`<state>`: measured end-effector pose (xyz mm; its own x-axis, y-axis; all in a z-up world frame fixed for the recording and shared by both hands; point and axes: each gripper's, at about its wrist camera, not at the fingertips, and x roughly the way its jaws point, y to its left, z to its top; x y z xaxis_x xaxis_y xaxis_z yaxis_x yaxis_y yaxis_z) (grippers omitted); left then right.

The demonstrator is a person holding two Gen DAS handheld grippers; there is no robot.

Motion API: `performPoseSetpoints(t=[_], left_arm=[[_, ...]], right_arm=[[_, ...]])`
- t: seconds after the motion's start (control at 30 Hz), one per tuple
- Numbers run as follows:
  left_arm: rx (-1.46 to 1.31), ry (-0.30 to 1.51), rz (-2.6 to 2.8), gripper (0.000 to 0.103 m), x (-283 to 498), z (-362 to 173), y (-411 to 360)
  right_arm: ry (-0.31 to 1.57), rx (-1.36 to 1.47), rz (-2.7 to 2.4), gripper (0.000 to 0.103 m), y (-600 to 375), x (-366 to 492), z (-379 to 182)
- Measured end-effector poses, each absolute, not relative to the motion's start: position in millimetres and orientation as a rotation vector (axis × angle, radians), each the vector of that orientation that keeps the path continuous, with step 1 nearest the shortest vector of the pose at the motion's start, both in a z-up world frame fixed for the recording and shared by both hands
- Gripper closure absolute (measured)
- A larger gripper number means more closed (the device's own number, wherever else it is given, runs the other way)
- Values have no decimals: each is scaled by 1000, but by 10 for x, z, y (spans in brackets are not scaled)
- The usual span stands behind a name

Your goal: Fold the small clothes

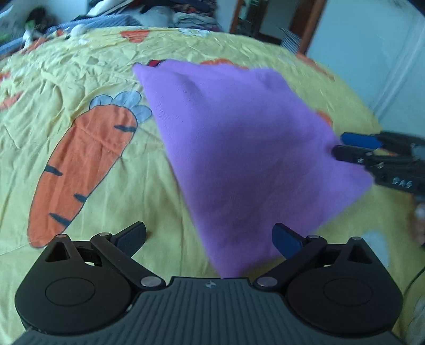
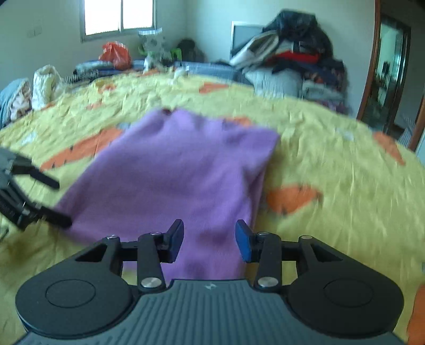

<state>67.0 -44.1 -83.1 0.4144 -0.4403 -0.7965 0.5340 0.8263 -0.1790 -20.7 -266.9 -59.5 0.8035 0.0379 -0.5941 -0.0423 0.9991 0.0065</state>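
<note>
A purple garment lies folded flat on the yellow bedspread; it also shows in the right wrist view. My left gripper is open, its jaws wide apart over the garment's near corner, holding nothing. My right gripper is open over the garment's near edge, empty. In the left wrist view the right gripper shows at the garment's right edge. In the right wrist view the left gripper shows at the garment's left corner.
The bedspread carries orange carrot prints. Piles of clothes and bedding lie along the far side of the bed. A wooden door frame stands at the right. A window is at the back.
</note>
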Motion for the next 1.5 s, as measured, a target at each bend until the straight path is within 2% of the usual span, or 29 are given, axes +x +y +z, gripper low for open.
performPoseSetpoints(t=[0.13,0.23,0.3,0.33,0.4,0.47,0.53,0.57,0.67,0.73,0.9,1.1,1.2,1.3,1.47,1.5], left_arm=[[60,952,-610,4,926,-763,-594],[190,971,-598,6,980,-852,-834],[253,947,-598,0,907,-914,-906],[259,941,-599,0,872,-912,-901],[240,964,-604,0,848,-896,-859],[206,978,-615,1,853,-876,-812],[173,994,-613,1,910,-864,-771],[140,991,-609,1,957,-849,-722],[-22,1029,-592,2,1266,-816,-551],[-146,1051,-642,1,1526,-814,-467],[-437,1143,-791,1,2159,-995,-420],[-764,1206,-864,0,2682,-1243,-385],[-815,1247,-829,0,2789,-1256,-392],[-750,1301,-871,0,2612,-1232,-509],[-759,1332,-904,3,2323,-1240,-641],[-765,1338,-889,8,2309,-1250,-653]], right_arm=[[626,50,143,62,-2790,259,-637],[710,0,102,64,-2928,580,-790],[707,90,126,66,-3115,625,-773],[703,109,118,71,-3170,624,-732],[697,93,58,66,-3210,577,-681],[649,202,143,67,-3253,464,-644],[716,94,116,70,-3137,488,-738],[736,47,86,65,-3148,504,-806],[688,264,77,61,-3499,380,-779],[681,342,85,48,-3674,300,-777],[719,616,249,48,-4091,314,-979],[759,851,382,50,-4445,823,-1189],[824,829,444,50,-4395,1073,-1166],[906,771,566,49,-4263,1173,-1145],[921,798,632,49,-4207,1120,-1169],[930,788,656,49,-4161,1115,-1174]])
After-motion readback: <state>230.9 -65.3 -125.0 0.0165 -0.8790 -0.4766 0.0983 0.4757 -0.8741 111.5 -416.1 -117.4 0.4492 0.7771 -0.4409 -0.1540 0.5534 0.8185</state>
